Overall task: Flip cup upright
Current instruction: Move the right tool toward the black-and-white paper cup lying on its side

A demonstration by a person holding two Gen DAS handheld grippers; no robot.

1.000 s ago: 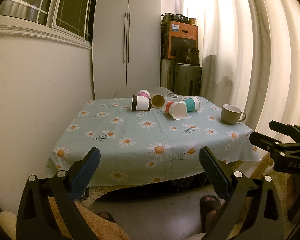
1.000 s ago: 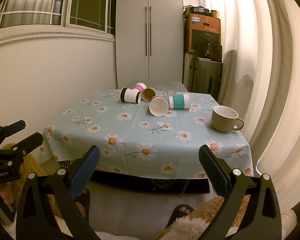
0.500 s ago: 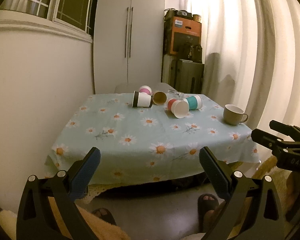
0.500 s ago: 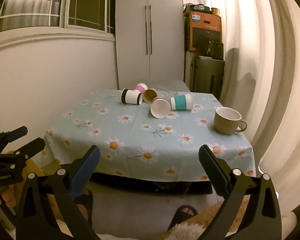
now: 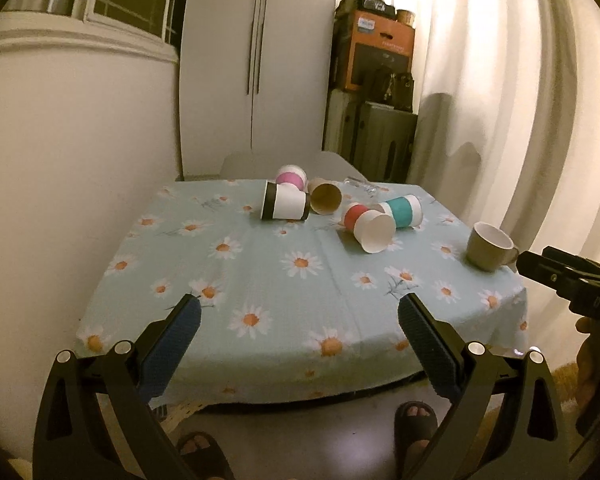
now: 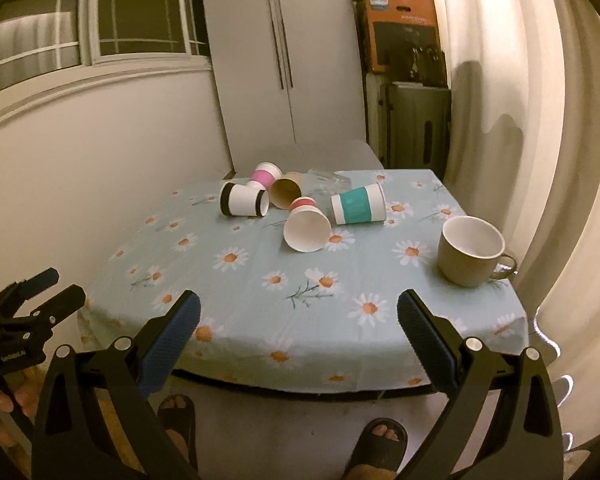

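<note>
Five paper cups lie on their sides in a bunch at the far end of the table with the pale blue daisy cloth (image 5: 300, 300). Both grippers have come closer to the table than a moment ago, so it looks bigger now, and the cups have not moved.

The white paper cup with black bands (image 5: 285, 207) lies at the left of the bunch. Behind it is the white cup with a pink band (image 5: 289, 175), and just beside it the plain brown paper cup (image 5: 325, 198) shows its round mouth. The white cup with a red band (image 5: 370, 226) points its open mouth this way. The white cup with a teal band (image 5: 402, 211) lies close behind it. Something clear and crinkly (image 6: 326, 182) sits past them; I cannot tell what it is.

A smooth tan mug with a handle (image 6: 471, 255) stands upright near the right edge.

The left gripper (image 5: 299, 330) has its blue bumpy pads (image 5: 172, 346) spread wide and holds nothing. The right gripper (image 6: 299, 330) is the same, wide apart and bare.
</note>
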